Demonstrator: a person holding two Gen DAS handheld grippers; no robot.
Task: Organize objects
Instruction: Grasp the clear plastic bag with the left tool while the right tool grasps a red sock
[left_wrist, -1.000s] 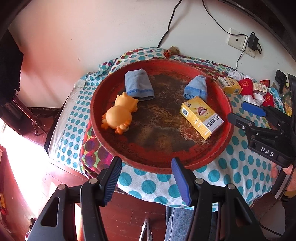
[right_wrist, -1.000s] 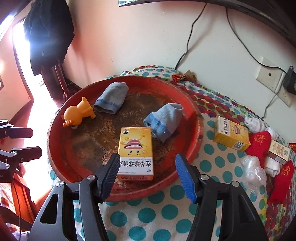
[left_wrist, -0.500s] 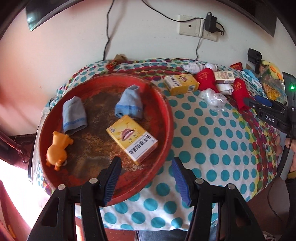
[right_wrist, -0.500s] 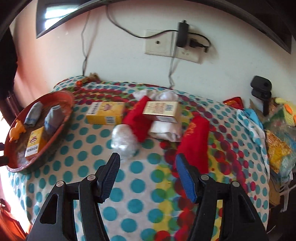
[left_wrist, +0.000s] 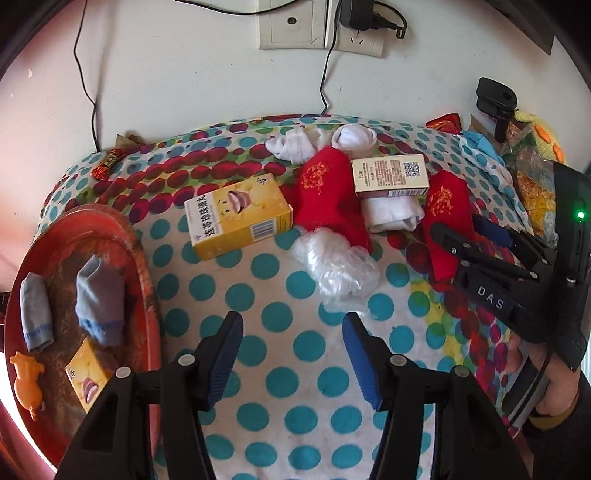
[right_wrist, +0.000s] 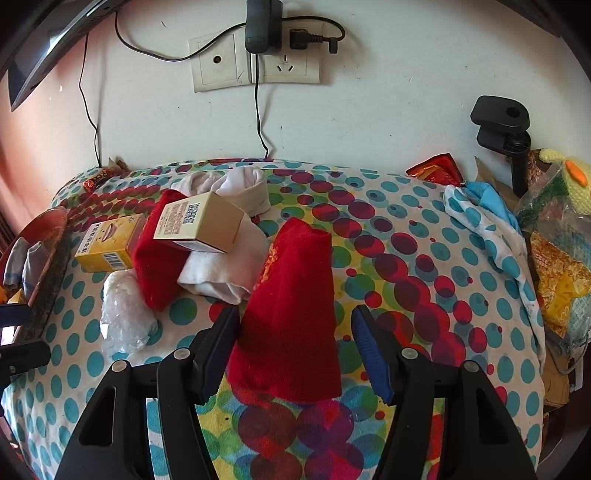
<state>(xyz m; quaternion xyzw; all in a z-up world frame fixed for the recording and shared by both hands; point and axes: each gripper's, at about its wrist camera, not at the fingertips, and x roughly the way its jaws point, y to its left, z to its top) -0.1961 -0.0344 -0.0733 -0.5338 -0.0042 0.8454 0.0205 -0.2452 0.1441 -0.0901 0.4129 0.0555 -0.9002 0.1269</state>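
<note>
My right gripper (right_wrist: 293, 323) stands open astride a red sock (right_wrist: 295, 306) lying on the dotted cloth; the left pad is at the sock's edge and the right pad is clear of it. A second red sock (left_wrist: 328, 199), white socks (left_wrist: 391, 214), a beige box (left_wrist: 389, 175), a yellow box (left_wrist: 236, 218) and a plastic wad (left_wrist: 336, 266) lie heaped beside it. My left gripper (left_wrist: 291, 328) hangs open over bare cloth just before the wad. The red tray (left_wrist: 147, 280) at left holds two blue socks (left_wrist: 99, 299), an orange toy (left_wrist: 27, 380) and another yellow box (left_wrist: 88, 376).
A wall socket (right_wrist: 255, 62) with a charger and hanging cables is behind the table. A black clamp (right_wrist: 498, 118), snack bags (right_wrist: 561, 280) and a dotted rag (right_wrist: 487, 229) crowd the right end. A candy wrapper (left_wrist: 109, 164) lies at the back left.
Both grippers have swung right, away from the red tray, to the heap of socks and boxes. The right gripper has come down astride the right-hand red sock.
</note>
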